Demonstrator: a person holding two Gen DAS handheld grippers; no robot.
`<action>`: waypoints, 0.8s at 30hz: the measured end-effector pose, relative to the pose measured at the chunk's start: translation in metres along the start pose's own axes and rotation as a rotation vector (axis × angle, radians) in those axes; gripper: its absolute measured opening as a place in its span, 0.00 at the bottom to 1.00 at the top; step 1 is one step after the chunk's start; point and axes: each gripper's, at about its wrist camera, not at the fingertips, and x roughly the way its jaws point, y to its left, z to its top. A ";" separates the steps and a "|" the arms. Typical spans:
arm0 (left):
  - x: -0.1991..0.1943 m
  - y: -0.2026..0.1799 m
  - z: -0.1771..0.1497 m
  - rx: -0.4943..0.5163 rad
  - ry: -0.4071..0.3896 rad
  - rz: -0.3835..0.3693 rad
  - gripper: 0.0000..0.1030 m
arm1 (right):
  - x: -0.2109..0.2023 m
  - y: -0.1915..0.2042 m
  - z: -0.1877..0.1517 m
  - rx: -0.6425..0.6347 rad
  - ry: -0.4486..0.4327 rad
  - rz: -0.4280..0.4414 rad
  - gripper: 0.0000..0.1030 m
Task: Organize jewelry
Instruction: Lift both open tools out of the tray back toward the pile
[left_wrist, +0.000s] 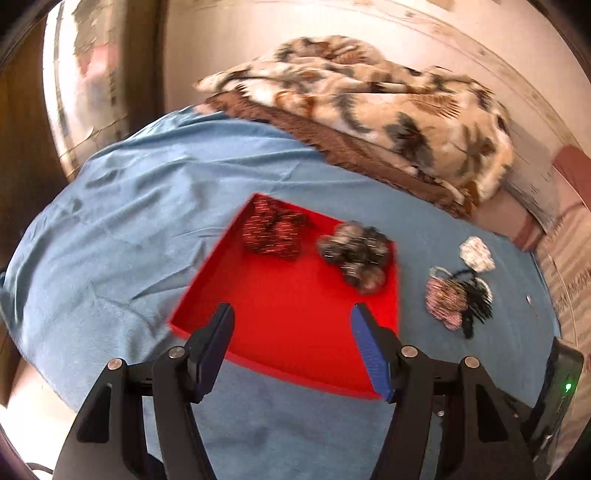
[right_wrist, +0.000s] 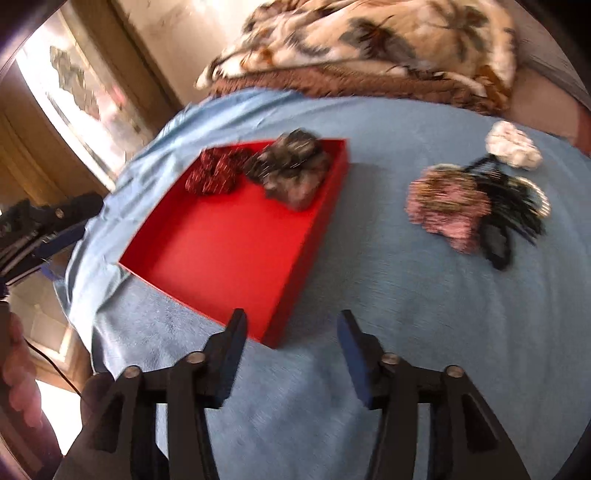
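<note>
Your left gripper (left_wrist: 291, 321) hangs over the near edge of the red tray (left_wrist: 288, 314), its jaws spread wide with nothing between them. Your right gripper (right_wrist: 290, 326) is likewise spread and empty, poised over the blue bed cover (right_wrist: 406, 314) just beside the near corner of the red tray (right_wrist: 229, 247). The tray lies flat on the blue bed cover (left_wrist: 129, 206). Inside it, at the far end, sit two bundles: a dark red beaded piece (left_wrist: 273, 232) toward the far left corner and a grey-black beaded piece (left_wrist: 356, 251) against the right wall, the two close together but apart in the left view. In the right view the dark red beaded piece (right_wrist: 216, 173) and the grey-black beaded piece (right_wrist: 291, 171) look as if they touch; blur keeps you from being sure. Outside the tray, to its right on the cover, lies a pink beaded piece (right_wrist: 447, 206) tangled with a black tasselled piece (right_wrist: 509, 210), and just beyond them a white crumpled piece (right_wrist: 513, 146). The same three show in the left view: pink beaded piece (left_wrist: 445, 295), black tasselled piece (left_wrist: 476, 302), white crumpled piece (left_wrist: 476, 253). A floral plush blanket (left_wrist: 388, 107) is heaped at the far side of the bed. At the left edge of the right view, your left hand (right_wrist: 16, 373) shows partly.
</note>
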 end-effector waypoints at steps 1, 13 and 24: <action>-0.001 -0.009 -0.002 0.019 -0.005 -0.002 0.65 | -0.006 -0.007 -0.003 0.012 -0.005 -0.013 0.57; 0.014 -0.113 -0.026 0.240 0.089 -0.101 0.65 | -0.096 -0.125 -0.023 0.150 -0.096 -0.224 0.64; 0.036 -0.127 -0.022 0.224 0.176 -0.135 0.65 | -0.105 -0.176 -0.008 0.240 -0.146 -0.249 0.65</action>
